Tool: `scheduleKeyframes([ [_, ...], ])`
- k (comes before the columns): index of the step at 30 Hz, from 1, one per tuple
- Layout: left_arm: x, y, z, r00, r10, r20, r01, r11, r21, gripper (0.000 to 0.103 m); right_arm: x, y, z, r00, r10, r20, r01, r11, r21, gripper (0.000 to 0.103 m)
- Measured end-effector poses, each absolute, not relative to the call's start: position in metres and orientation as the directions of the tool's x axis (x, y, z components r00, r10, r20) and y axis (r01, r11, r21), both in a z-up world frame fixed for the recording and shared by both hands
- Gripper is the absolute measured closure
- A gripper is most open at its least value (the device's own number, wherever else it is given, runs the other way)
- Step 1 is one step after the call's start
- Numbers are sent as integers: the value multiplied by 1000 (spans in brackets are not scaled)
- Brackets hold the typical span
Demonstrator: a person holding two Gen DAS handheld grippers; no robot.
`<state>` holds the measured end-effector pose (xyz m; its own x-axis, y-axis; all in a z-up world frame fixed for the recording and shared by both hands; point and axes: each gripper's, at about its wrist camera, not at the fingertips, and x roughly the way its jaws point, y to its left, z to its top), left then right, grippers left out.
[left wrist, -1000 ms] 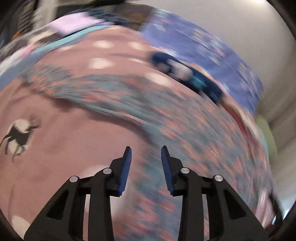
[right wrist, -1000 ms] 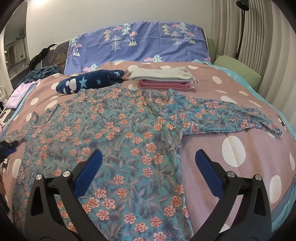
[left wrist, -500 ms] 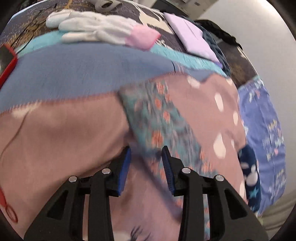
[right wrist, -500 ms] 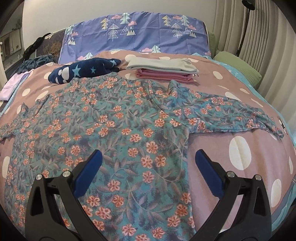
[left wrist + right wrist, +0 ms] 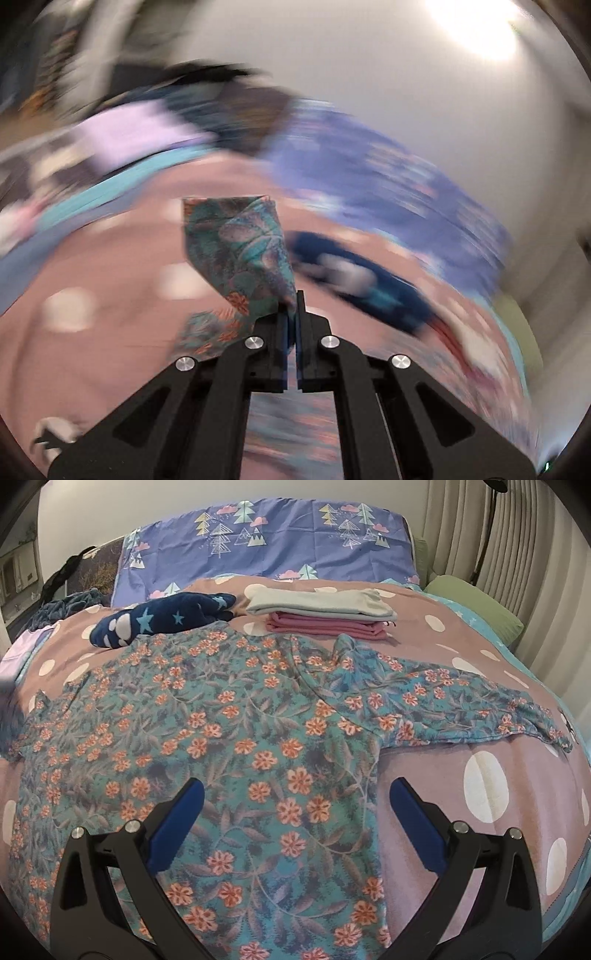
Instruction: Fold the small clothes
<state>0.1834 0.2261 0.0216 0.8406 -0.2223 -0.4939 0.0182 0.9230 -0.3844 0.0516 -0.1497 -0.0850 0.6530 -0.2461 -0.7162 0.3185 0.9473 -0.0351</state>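
Observation:
A teal floral shirt (image 5: 236, 746) lies spread flat on the pink dotted bedspread (image 5: 461, 775), its right sleeve (image 5: 465, 709) stretched out to the right. My right gripper (image 5: 291, 819) is open and empty, hovering over the shirt's lower body near its right side seam. My left gripper (image 5: 293, 306) is shut on the shirt's left sleeve end (image 5: 236, 251), which stands lifted above the bed in the blurred left wrist view.
A folded stack, grey over pink (image 5: 325, 613), and a navy star-print garment (image 5: 162, 620) lie behind the shirt. A blue tree-print pillow (image 5: 266, 539) stands at the headboard, a green pillow (image 5: 476, 598) and curtains at the right.
My left gripper has closed on the left sleeve end and lifted it, swinging toward the headboard. My right gripper has moved slightly forward over the shirt and stays open.

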Motion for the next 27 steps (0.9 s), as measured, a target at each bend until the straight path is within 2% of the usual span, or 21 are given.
scheduleKeyframes([
  [3,161,126,30,792,-395,-465,255,907,-336,100,49,-150,-84,660,-236,-713,305,952,-32,2],
  [5,151,77,20,737,-474,-482,348,877,-331,100,46,-154,-84,658,-238,-714,311,950,-30,2],
  [7,141,24,-11,651,-535,-539,431,844,-318,95,43,-162,-84,655,-242,-716,326,945,-21,2],
  [9,135,-3,-42,594,-538,-598,452,838,-305,89,40,-171,-84,651,-244,-719,342,940,-9,2],
  [13,130,-29,-97,476,-513,-714,458,838,-296,89,34,-189,-85,648,-240,-723,369,929,22,2],
  [15,132,-28,-110,451,-504,-736,453,841,-298,86,35,-197,-86,655,-216,-724,369,928,57,2],
  [17,133,-23,-110,446,-515,-732,453,835,-312,78,39,-200,-86,673,-163,-721,345,932,111,9],
  [19,128,-22,-102,465,-518,-718,465,833,-300,68,49,-201,-86,687,-76,-723,296,937,183,29],
  [20,130,-20,-102,471,-520,-712,472,831,-295,63,56,-202,-86,687,-31,-726,270,938,215,34],
  [22,127,-23,-93,476,-533,-700,508,816,-276,63,72,-202,-87,691,91,-717,202,929,311,51],
  [23,122,-28,-91,466,-544,-697,540,799,-263,62,85,-202,-87,686,154,-711,167,918,360,52],
  [25,116,-36,-92,462,-542,-702,583,782,-220,54,108,-200,-87,669,227,-708,112,911,398,52],
  [27,112,-48,-95,480,-512,-712,610,779,-149,53,136,-196,-88,638,295,-711,57,903,425,52],
])
